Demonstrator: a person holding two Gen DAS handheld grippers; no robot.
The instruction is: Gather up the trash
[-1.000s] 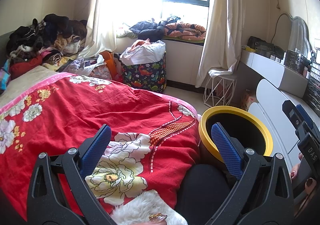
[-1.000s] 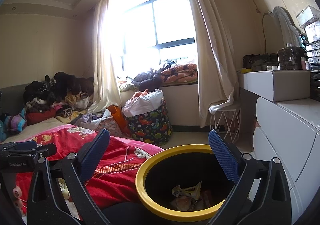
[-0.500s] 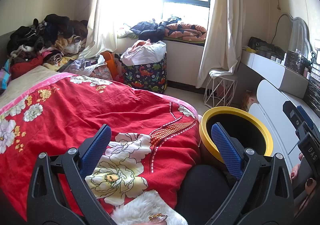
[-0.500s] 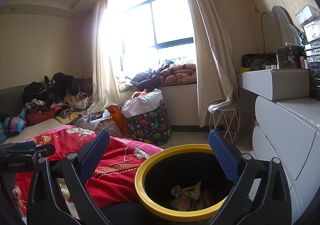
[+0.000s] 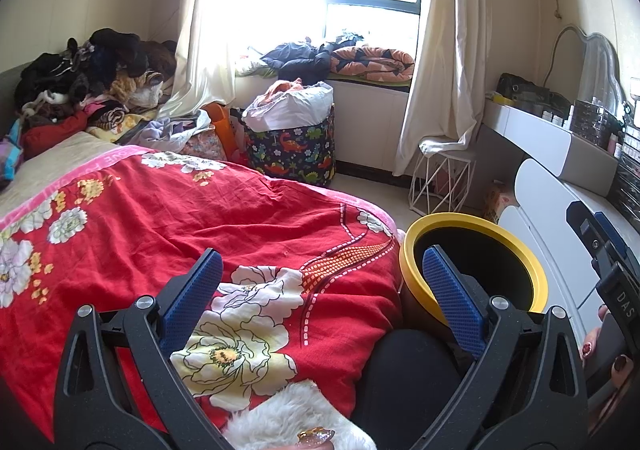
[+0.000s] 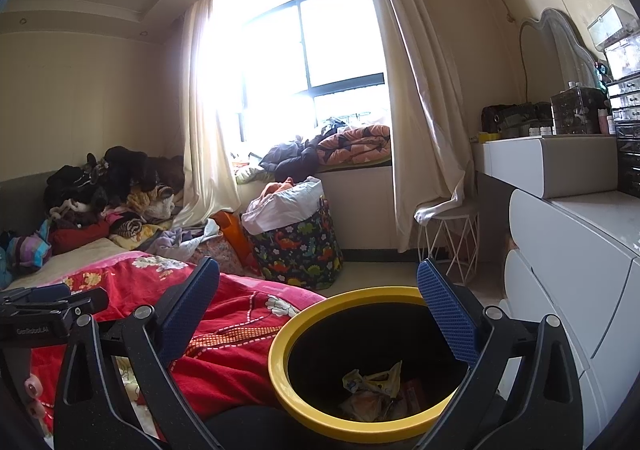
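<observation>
A black bin with a yellow rim (image 6: 304, 322) stands on the floor beside the bed; crumpled wrappers (image 6: 374, 390) lie at its bottom. My right gripper (image 6: 318, 290) hangs open just above the bin's near edge, nothing between its blue pads. In the left wrist view the same bin (image 5: 412, 250) sits right of the red floral bedspread (image 5: 200, 210). My left gripper (image 5: 320, 278) is open over the bed's corner, its right pad in front of the bin's rim, holding nothing. The right gripper's body (image 5: 608, 262) shows at the far right edge.
A dinosaur-print laundry basket (image 5: 292, 154) and a white wire stool (image 5: 440, 178) stand by the window. White drawers (image 6: 568, 258) line the right side. Clothes are heaped (image 5: 88, 74) at the bed's far end. A dark knee (image 5: 404, 382) and a fluffy white slipper (image 5: 288, 422) lie below.
Almost nothing moved. Both grippers stay open and drift only slightly; the right wrist view tilted up a touch.
</observation>
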